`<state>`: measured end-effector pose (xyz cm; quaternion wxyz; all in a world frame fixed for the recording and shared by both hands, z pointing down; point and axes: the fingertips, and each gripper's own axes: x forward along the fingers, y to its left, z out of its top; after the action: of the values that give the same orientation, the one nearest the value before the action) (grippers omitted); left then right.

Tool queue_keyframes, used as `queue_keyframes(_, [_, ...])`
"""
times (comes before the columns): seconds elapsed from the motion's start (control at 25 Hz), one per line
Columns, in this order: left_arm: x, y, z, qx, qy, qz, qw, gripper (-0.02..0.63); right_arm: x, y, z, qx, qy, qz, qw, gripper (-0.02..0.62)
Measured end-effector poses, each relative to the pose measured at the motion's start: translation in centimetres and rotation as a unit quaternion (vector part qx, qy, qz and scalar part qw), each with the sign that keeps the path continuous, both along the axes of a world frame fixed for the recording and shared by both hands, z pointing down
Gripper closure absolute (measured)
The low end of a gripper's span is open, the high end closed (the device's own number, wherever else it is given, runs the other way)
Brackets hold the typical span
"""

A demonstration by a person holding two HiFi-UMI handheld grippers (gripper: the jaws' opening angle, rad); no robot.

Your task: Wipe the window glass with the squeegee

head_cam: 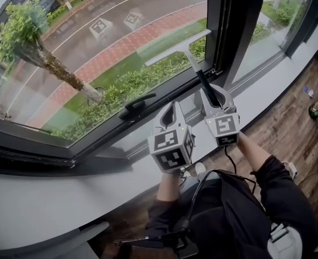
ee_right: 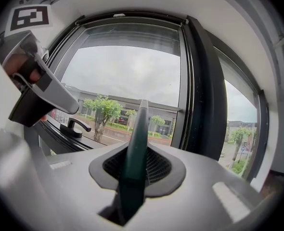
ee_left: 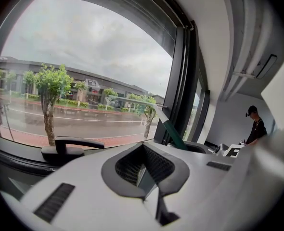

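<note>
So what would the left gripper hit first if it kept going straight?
Probably the lower window frame, or the glass just above; depth is unclear. The handle lies left of that line, the squeegee right.

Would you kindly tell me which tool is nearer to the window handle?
Left. The left tool sits just right of the handle, shut and empty. The right tool is farther right, clamped on the squeegee.
</note>
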<state>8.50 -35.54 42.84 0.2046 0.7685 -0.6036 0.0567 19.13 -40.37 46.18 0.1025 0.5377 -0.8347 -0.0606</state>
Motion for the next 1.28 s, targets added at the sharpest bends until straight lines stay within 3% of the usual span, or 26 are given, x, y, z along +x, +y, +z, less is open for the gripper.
queue_keyframes(0.6, [0.0, -0.1, 2.0, -0.023, -0.014, 0.008, 0.9996, 0.607, 0.3, 0.6, 3.9, -0.044, 0.015, 0.004, 0.999, 0.528])
queue_keyframes(1.28, [1.5, 0.8, 5.2, -0.06, -0.004, 0.033, 0.9976, 0.607, 0.4, 1.3, 7.6, -0.096, 0.033, 0.005, 0.995, 0.528])
